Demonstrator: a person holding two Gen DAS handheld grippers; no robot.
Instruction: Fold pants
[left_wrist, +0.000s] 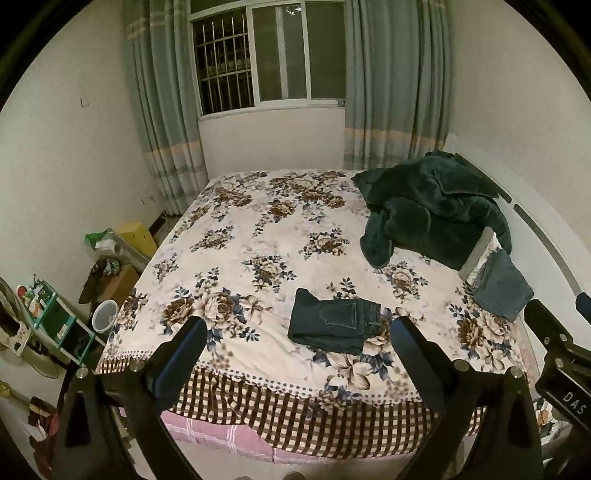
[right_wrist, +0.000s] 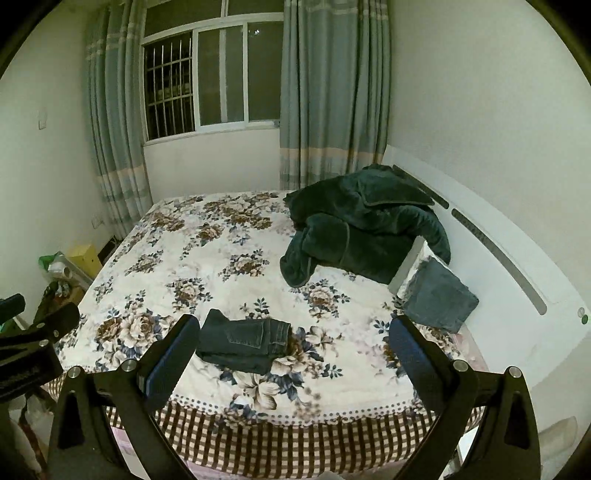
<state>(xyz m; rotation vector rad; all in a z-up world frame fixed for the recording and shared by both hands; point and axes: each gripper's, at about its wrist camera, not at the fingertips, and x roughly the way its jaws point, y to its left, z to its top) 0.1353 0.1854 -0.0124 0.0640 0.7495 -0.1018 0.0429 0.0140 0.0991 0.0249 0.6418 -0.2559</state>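
Dark blue jeans (left_wrist: 334, 319) lie folded into a compact rectangle on the floral bedspread (left_wrist: 258, 236) near the bed's front edge; they also show in the right wrist view (right_wrist: 245, 341). My left gripper (left_wrist: 299, 328) is open and empty, held back from the bed edge, with the jeans between its fingertips in view. My right gripper (right_wrist: 293, 328) is open and empty, also back from the bed, the jeans just inside its left finger (right_wrist: 173, 354). The right gripper shows at the right edge of the left wrist view (left_wrist: 554, 332).
A dark green fleece robe (left_wrist: 432, 206) is heaped at the far right by the white headboard (right_wrist: 498, 240). A folded grey garment (left_wrist: 498, 284) rests by a pillow. Boxes, a white bin (left_wrist: 105, 315) and shelves crowd the floor left of the bed.
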